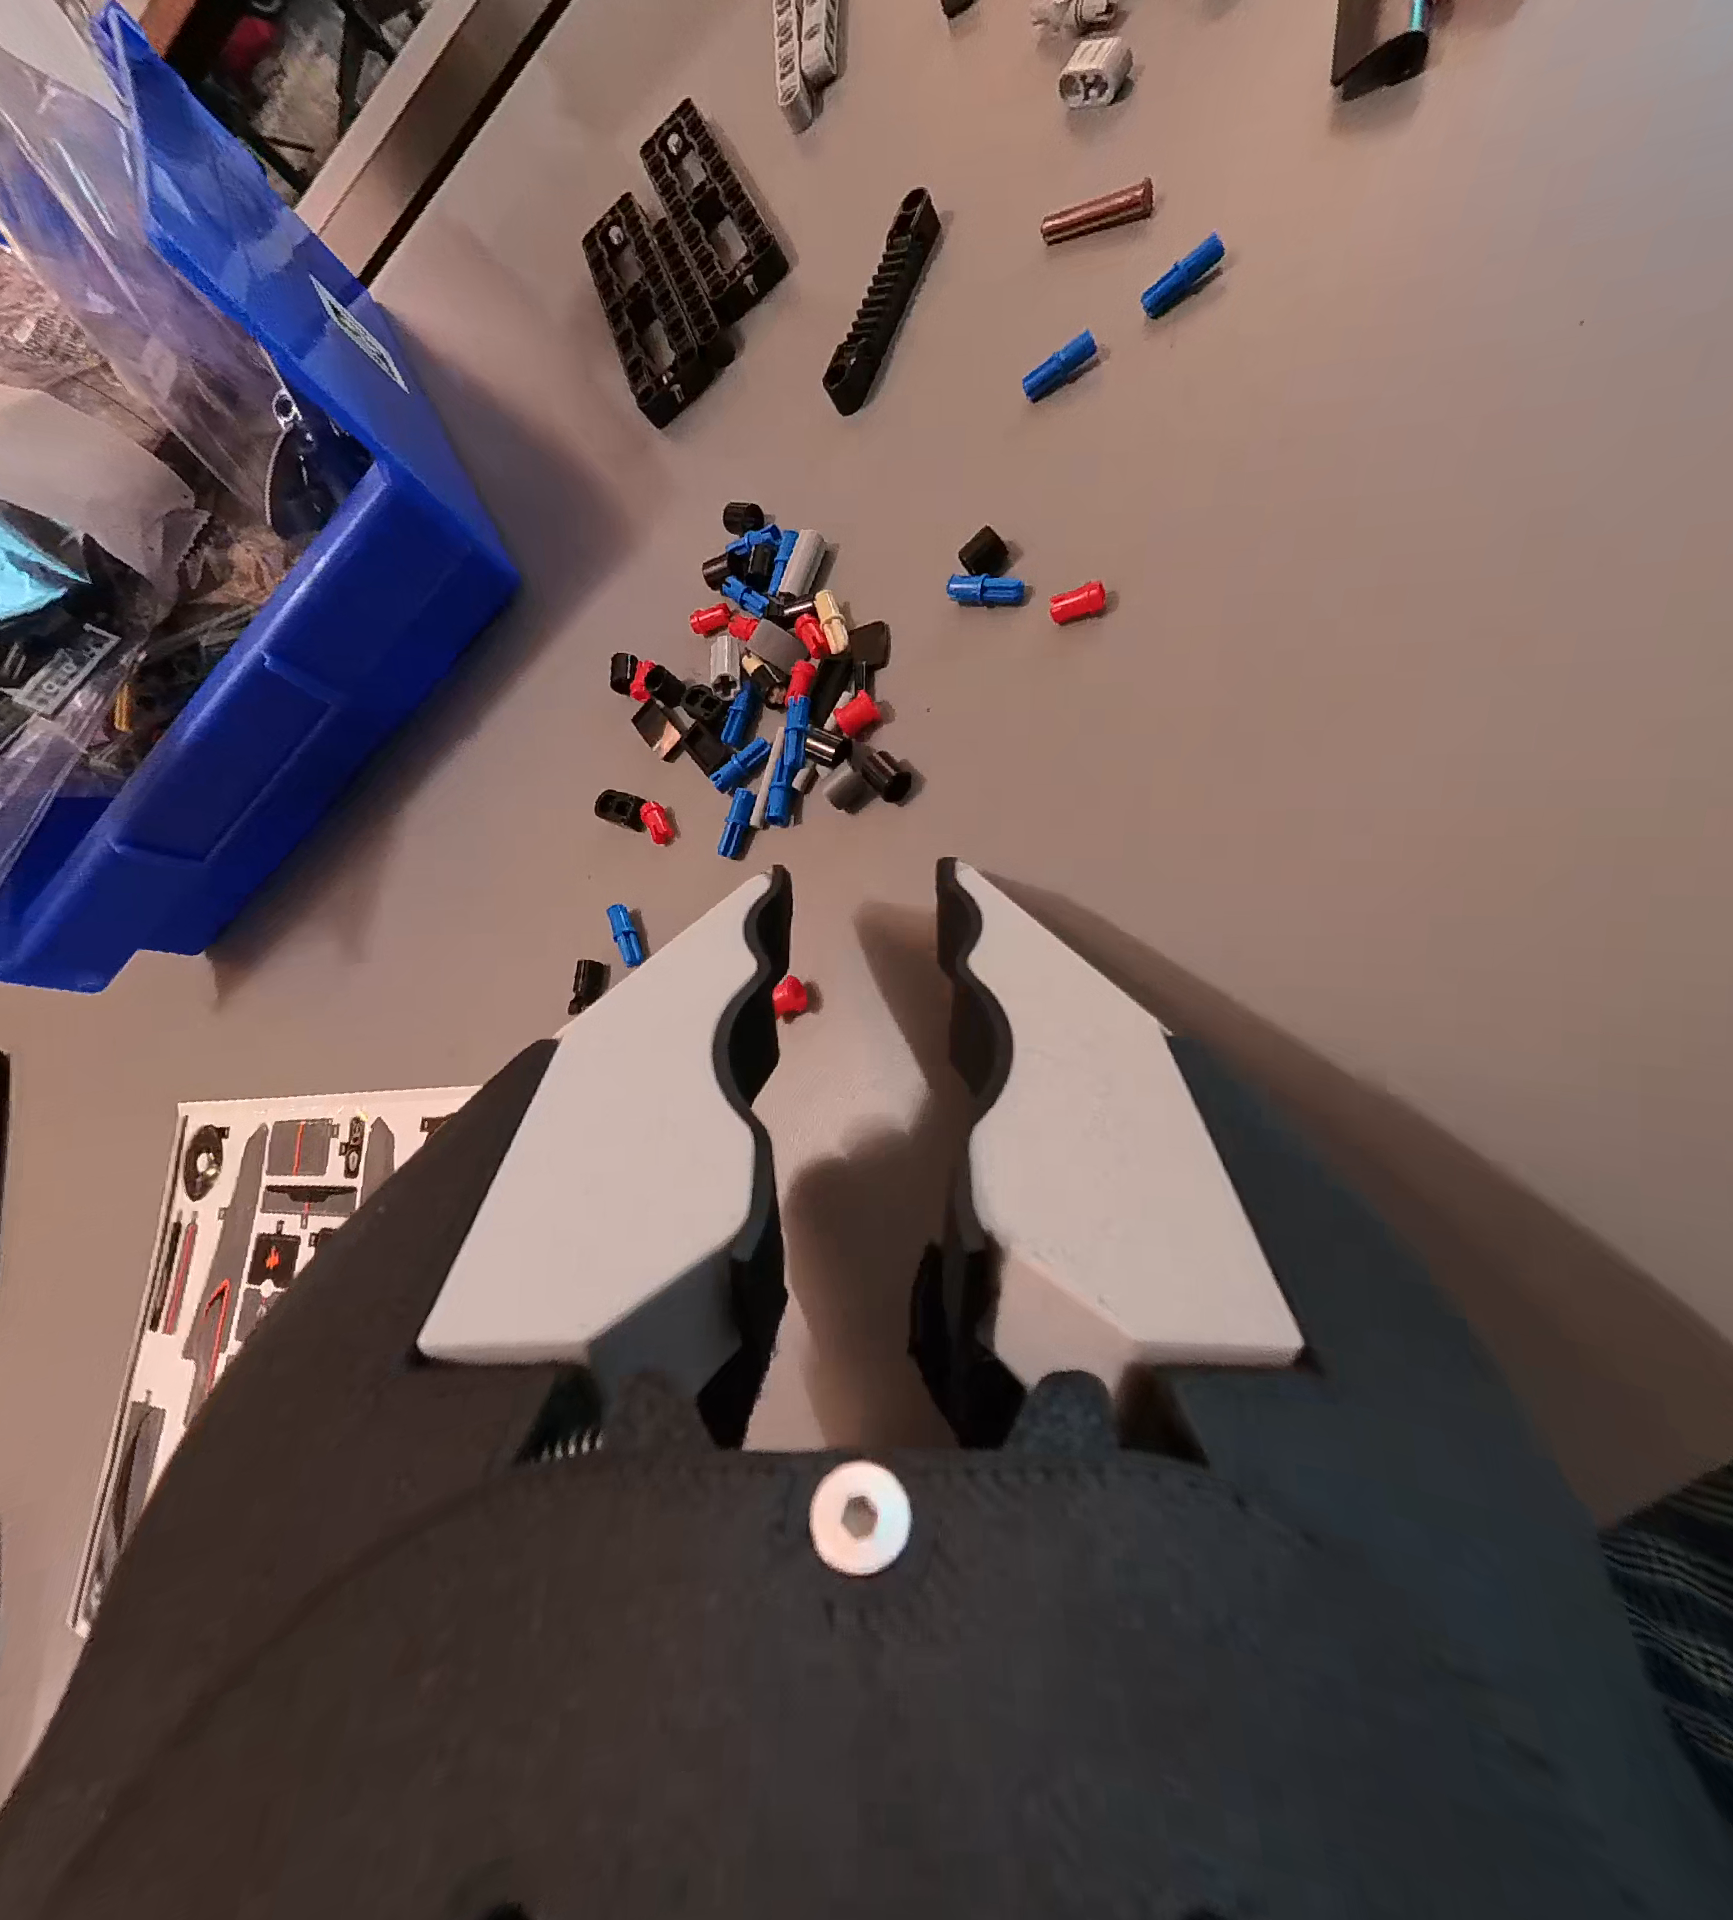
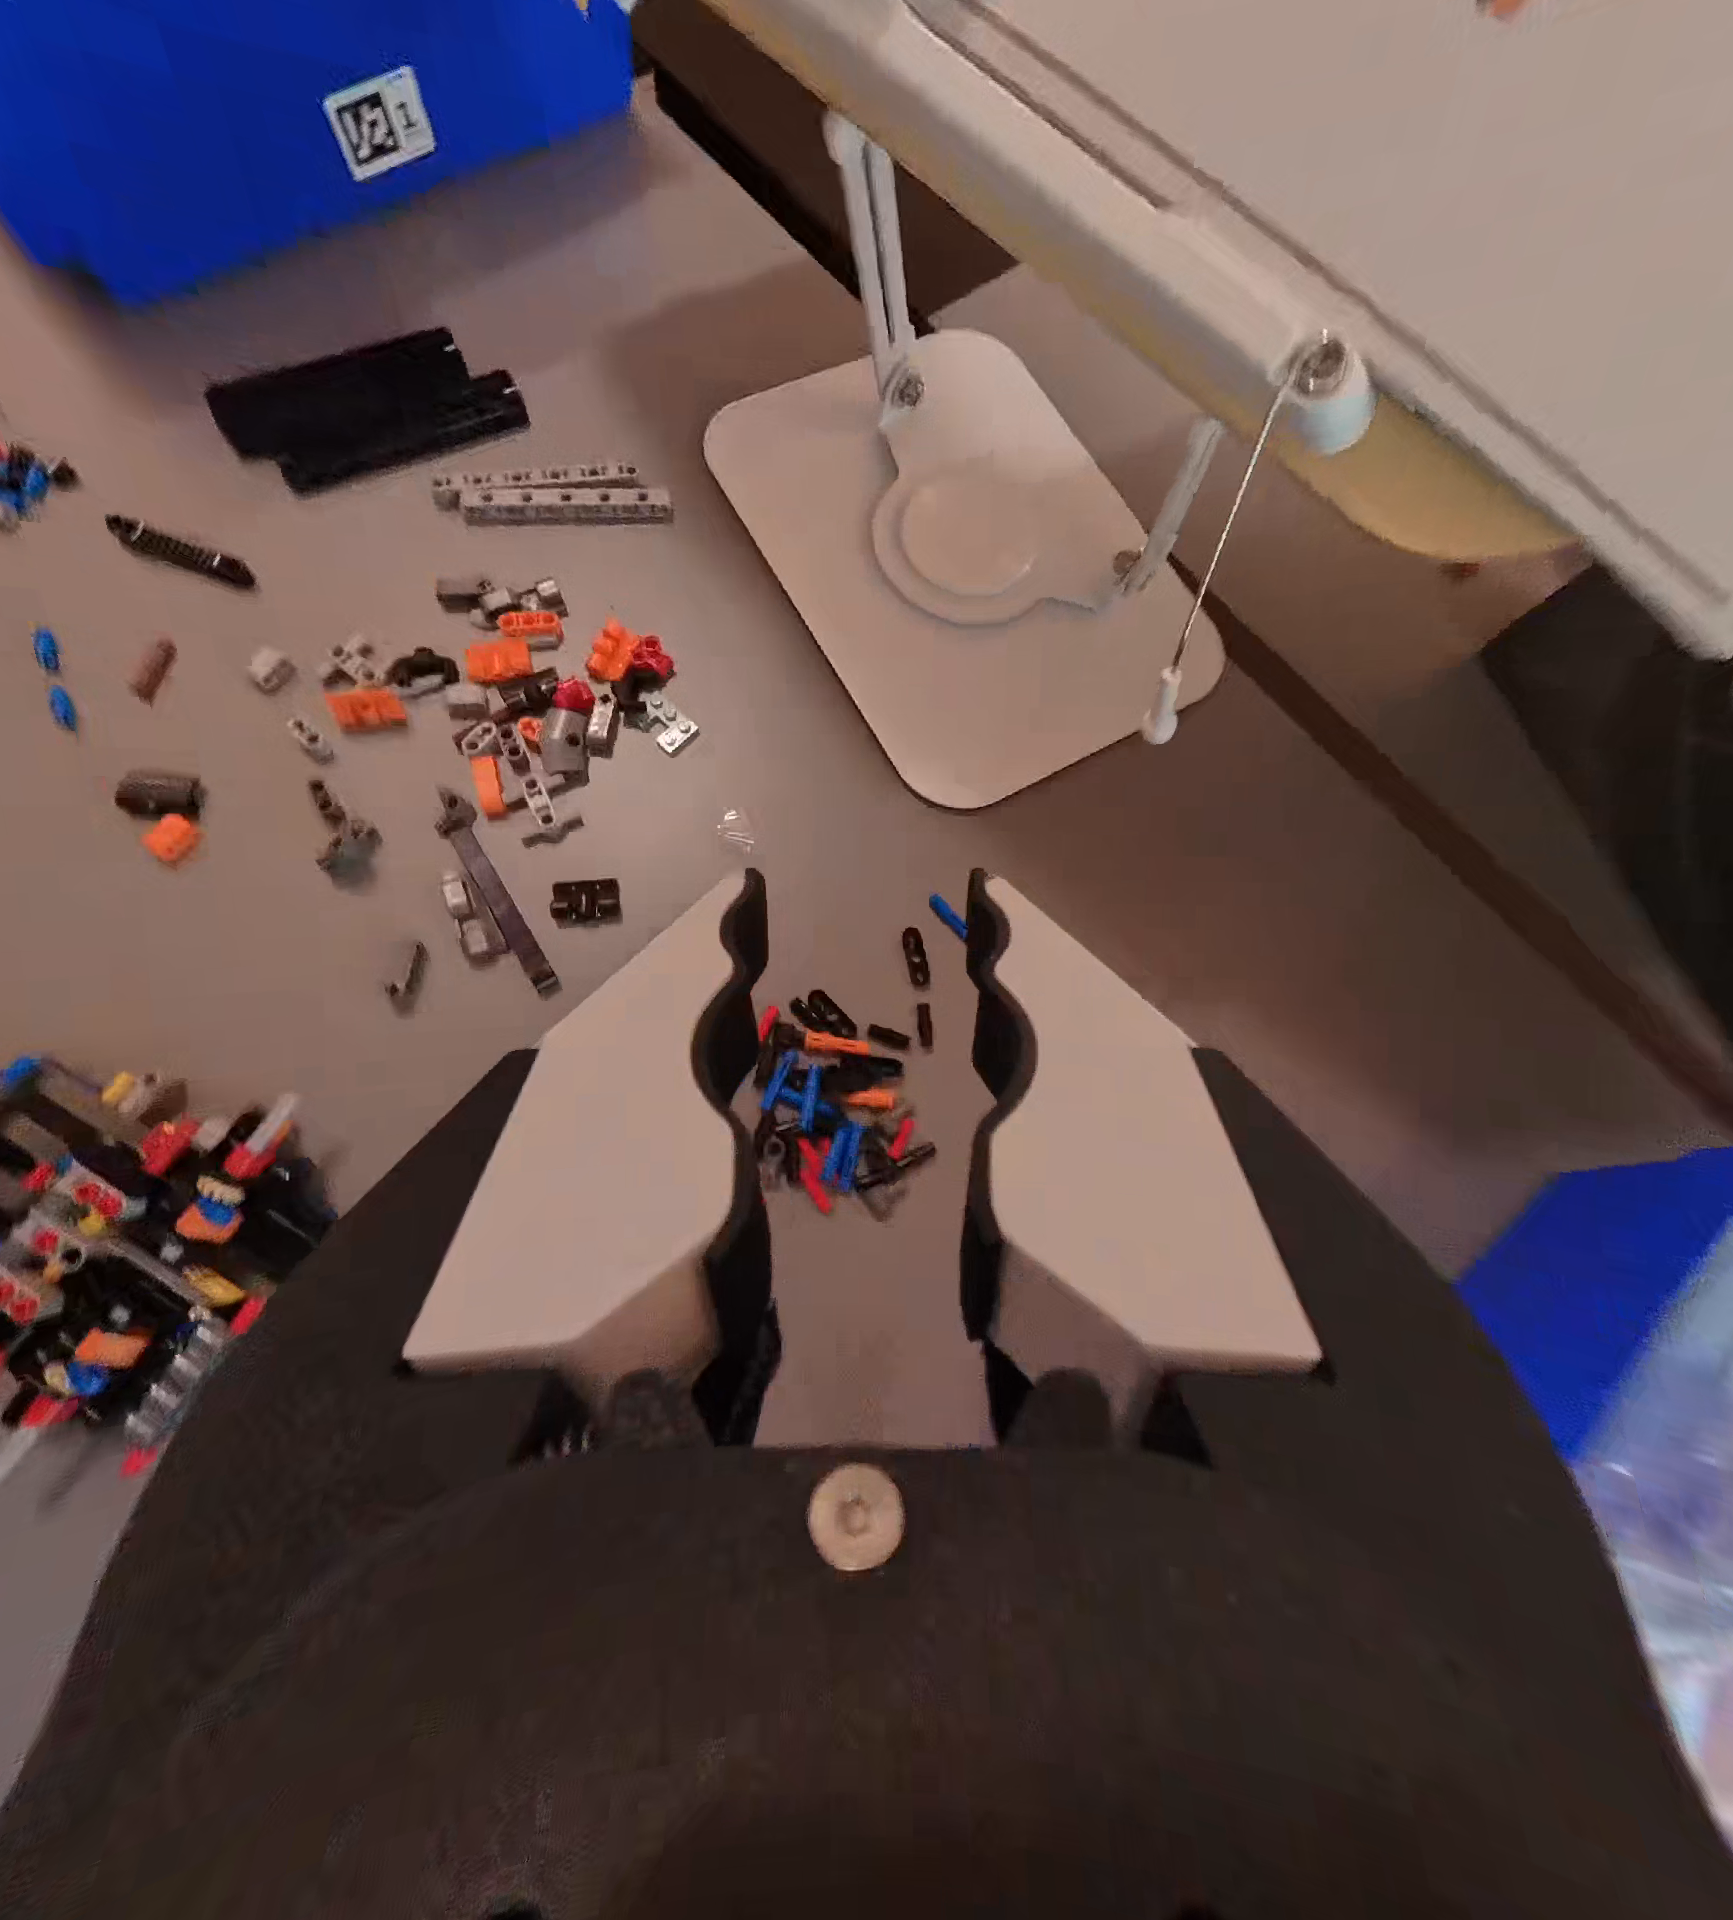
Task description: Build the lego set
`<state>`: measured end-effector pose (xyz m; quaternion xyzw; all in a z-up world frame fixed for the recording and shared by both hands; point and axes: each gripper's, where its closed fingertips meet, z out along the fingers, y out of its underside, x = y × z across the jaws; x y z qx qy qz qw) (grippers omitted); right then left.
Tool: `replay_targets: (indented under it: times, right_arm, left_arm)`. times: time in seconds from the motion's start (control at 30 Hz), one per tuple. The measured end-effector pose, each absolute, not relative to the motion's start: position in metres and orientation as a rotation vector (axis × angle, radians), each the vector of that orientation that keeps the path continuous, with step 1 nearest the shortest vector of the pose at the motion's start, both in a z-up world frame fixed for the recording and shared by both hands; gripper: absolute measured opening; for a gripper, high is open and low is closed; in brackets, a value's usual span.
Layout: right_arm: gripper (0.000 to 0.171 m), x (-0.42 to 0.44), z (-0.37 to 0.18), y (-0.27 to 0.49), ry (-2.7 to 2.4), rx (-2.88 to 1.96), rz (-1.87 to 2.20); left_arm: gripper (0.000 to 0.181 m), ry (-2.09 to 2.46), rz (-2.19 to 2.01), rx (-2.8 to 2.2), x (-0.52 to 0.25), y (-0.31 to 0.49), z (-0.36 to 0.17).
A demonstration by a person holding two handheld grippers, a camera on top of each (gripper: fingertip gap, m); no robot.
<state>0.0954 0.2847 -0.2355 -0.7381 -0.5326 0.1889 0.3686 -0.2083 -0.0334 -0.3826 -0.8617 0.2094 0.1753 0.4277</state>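
Observation:
In the left wrist view my left gripper [image 1: 862,883] is open and empty above the grey table. A pile of small red, blue and black pins [image 1: 774,675] lies just beyond its tips, and one red pin [image 1: 791,995] lies on the table between the fingers. Black frames [image 1: 680,260] and a black beam [image 1: 883,301] lie farther off. In the right wrist view my right gripper [image 2: 867,894] is open and empty, high above a pile of small pins and axles [image 2: 841,1101]. A partly built model [image 2: 103,1236] sits at lower left. Orange and grey parts [image 2: 519,696] lie ahead.
A blue bin [image 1: 249,665] full of plastic bags stands at left, and shows in the right wrist view [image 2: 249,135] at the top. A sticker sheet [image 1: 249,1226] lies by the left gripper. A white stand base [image 2: 955,561] holds up a tilted board. Another blue bin [image 2: 1610,1278] is at right. Left tips to right tips: about 45 cm. My left gripper is the nearer one to the black beam [image 1: 883,301]: about 15 cm, against 35 cm. Seen from the right wrist view [image 2: 174,548] as well. Between my right fingertips and the partly built model [image 2: 103,1236] there is roughly 25 cm.

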Motion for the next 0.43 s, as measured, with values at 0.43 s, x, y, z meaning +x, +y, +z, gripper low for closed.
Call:
replay_targets:
  times: [0.43]
  right_arm:
    - [0.027,0.077,-0.318,0.468,-0.614,-2.066,0.703]
  left_arm:
    - [0.023,0.531,0.469,-2.144,-0.208,-0.032,-0.382]
